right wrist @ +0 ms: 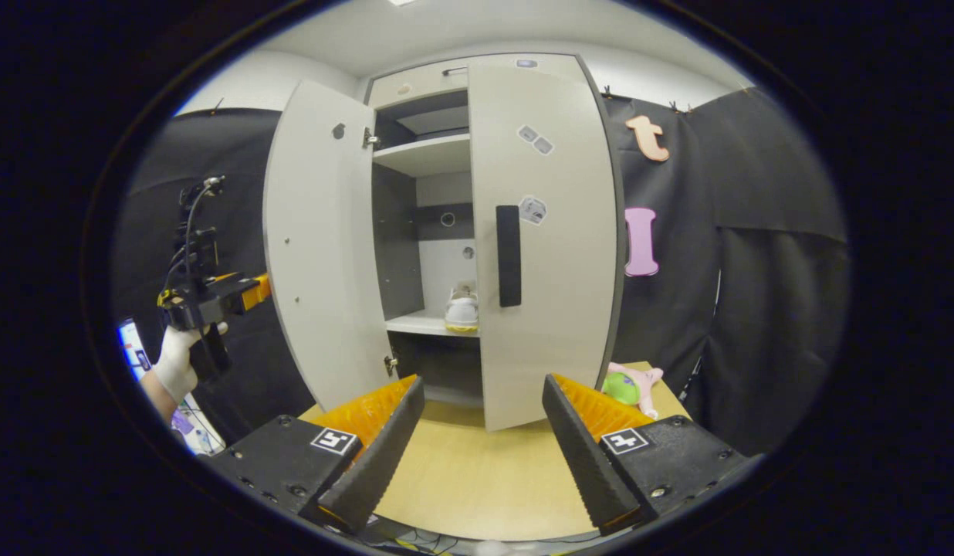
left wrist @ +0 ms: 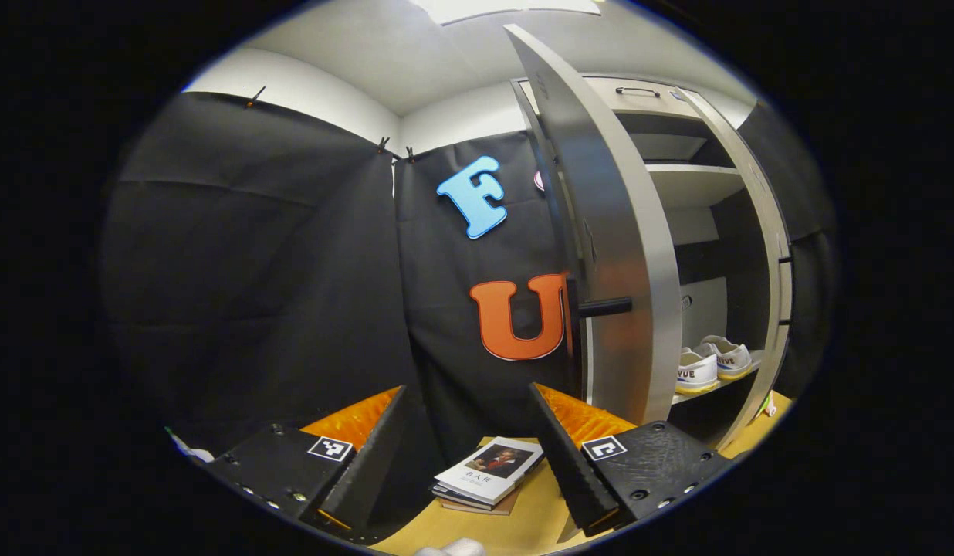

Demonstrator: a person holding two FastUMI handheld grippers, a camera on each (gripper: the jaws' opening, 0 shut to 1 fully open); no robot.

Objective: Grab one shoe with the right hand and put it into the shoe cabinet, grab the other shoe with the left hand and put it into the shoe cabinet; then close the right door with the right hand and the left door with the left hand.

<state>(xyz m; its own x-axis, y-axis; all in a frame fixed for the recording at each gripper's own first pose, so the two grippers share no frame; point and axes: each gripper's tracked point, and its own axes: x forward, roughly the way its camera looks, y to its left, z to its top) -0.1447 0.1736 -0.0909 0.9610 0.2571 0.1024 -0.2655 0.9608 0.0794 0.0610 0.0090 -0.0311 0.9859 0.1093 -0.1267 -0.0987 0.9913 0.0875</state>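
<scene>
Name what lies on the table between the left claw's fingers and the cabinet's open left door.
In the left gripper view, a small stack of books lies between the left claw and the left door.

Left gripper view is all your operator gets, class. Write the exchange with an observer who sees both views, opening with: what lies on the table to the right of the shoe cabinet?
Observer: A pink plush toy lies there with a green plush toy beside it, on the table next to the right door.
Operator: What does that door's front carry?
Observer: A dark vertical handle near its inner edge, plus a few stickers.
Operator: Is the right hand-held gripper holding anything?
Observer: No. The right hand-held gripper is open over bare table and holds nothing.
</scene>
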